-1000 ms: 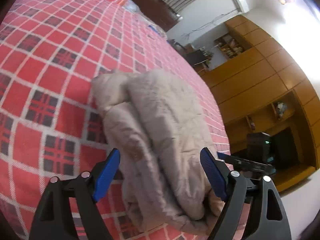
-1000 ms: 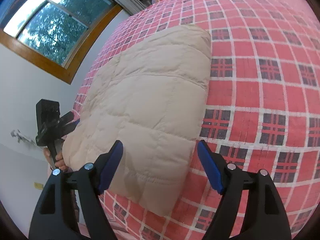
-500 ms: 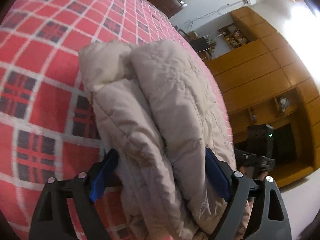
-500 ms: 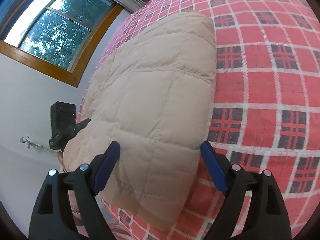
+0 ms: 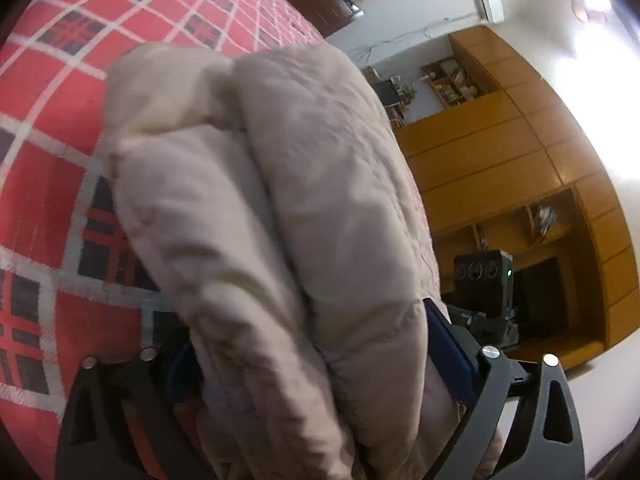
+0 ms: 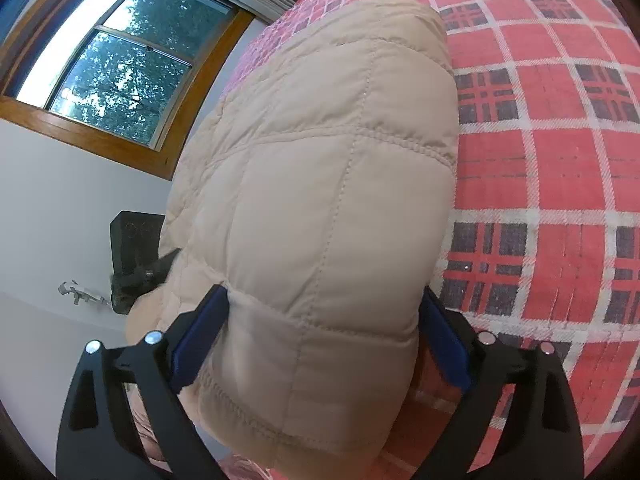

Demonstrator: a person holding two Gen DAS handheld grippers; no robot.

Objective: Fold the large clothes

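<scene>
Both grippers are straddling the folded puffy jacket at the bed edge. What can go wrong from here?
1. The beige quilted jacket is bulky; the right gripper spans its whole end, so padding may slip out.
2. The left gripper straddles several layers; it may catch only some, undoing the fold.

1. A folded beige coat is seen lying on a red plaid bed.
2. Its near end is straddled by the right claw, blue pads spread wide.
</scene>
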